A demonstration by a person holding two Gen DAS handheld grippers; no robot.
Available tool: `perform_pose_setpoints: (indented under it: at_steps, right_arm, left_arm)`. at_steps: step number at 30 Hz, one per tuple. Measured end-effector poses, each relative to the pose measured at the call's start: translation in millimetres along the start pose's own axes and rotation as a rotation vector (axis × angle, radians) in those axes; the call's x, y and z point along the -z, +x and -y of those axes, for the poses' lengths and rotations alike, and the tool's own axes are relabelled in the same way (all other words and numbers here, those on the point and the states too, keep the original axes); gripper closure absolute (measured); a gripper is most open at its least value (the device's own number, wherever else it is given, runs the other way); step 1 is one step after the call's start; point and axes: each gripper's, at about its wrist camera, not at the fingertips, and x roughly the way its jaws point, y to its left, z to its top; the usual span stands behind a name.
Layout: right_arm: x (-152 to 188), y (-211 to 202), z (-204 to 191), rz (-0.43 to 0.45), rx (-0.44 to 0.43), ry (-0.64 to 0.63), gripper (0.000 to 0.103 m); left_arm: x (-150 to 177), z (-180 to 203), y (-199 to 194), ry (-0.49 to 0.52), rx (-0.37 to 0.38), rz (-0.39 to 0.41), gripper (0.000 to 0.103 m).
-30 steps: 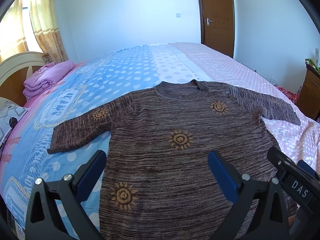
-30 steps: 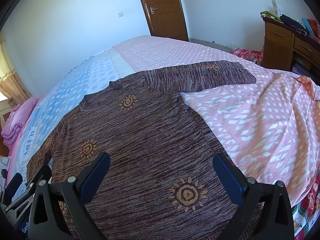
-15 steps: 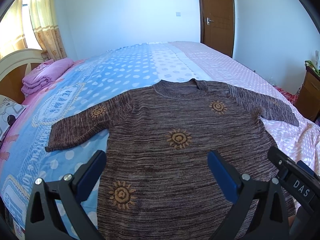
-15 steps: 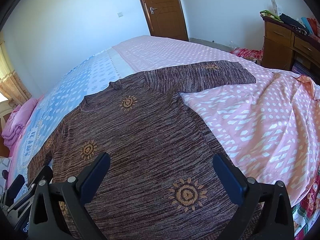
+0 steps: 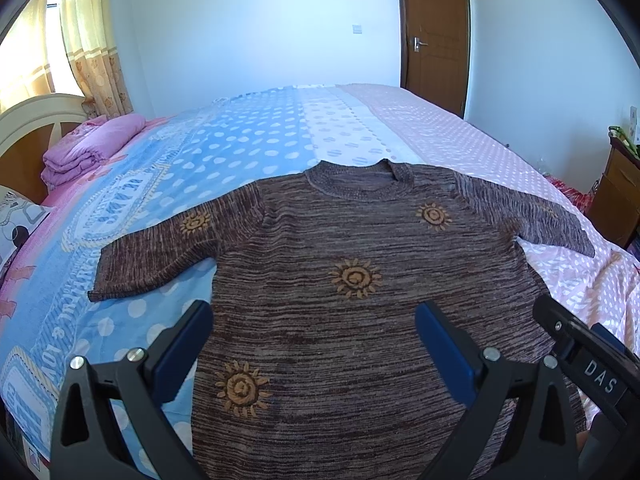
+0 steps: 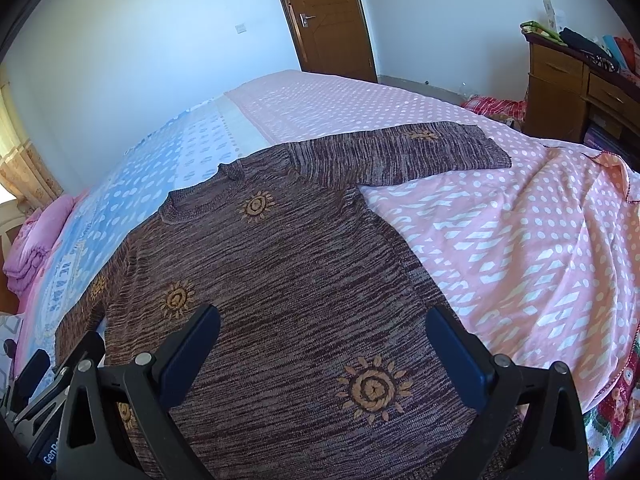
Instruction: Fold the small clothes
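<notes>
Brown knit sweater (image 5: 360, 300) with orange suns lies flat, unfolded.

Sweater spread flat on the bed, both grippers over its lower edge.

The sweater (image 5: 360, 280) lies face up on the bed (image 5: 248, 152), collar toward the far wall, one sleeve out to each side. The left gripper (image 5: 314, 344) and right gripper (image 6: 322, 344) sit side by side above the hem, jaws wide apart and holding nothing. A folded blanket (image 5: 88, 152) rests on the bed to the far left, by the headboard (image 5: 24, 120). A door (image 5: 434, 36) stands behind the bed; a dresser (image 6: 568, 88) stands to the right.
</notes>
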Motion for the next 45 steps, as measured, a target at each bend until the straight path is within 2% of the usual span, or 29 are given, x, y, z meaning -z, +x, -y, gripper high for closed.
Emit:
perform_pose_setpoints:
  at_steps: [26, 33, 37, 40, 42, 45]
  right_arm:
    - [-6, 5, -3, -0.017, -0.005, -0.007, 0.001]
    - [-46, 0, -12, -0.004, -0.046, 0.013, 0.001]
    - [-93, -11, -29, -0.004, -0.155, 0.043, 0.001]
    - [-126, -17, -42, 0.031, -0.222, 0.056, 0.001]
    - [-138, -8, -47, 0.046, -0.185, 0.032, 0.001]
    - [-138, 22, -45, 0.03, -0.126, -0.021, 0.001]
  left_arm:
    - [3, -3, 11, -0.012, 0.019, -0.028, 0.0]
    - [-15, -14, 20, -0.021, 0.035, -0.024, 0.0]
    - [-48, -30, 17, -0.063, 0.057, 0.017, 0.0]
    - [-67, -40, 18, -0.102, 0.066, 0.057, 0.0]
    - [-72, -43, 26, -0.1, 0.046, 0.068, 0.0]
    - [-71, -45, 49, -0.077, 0.014, 0.063, 0.0]
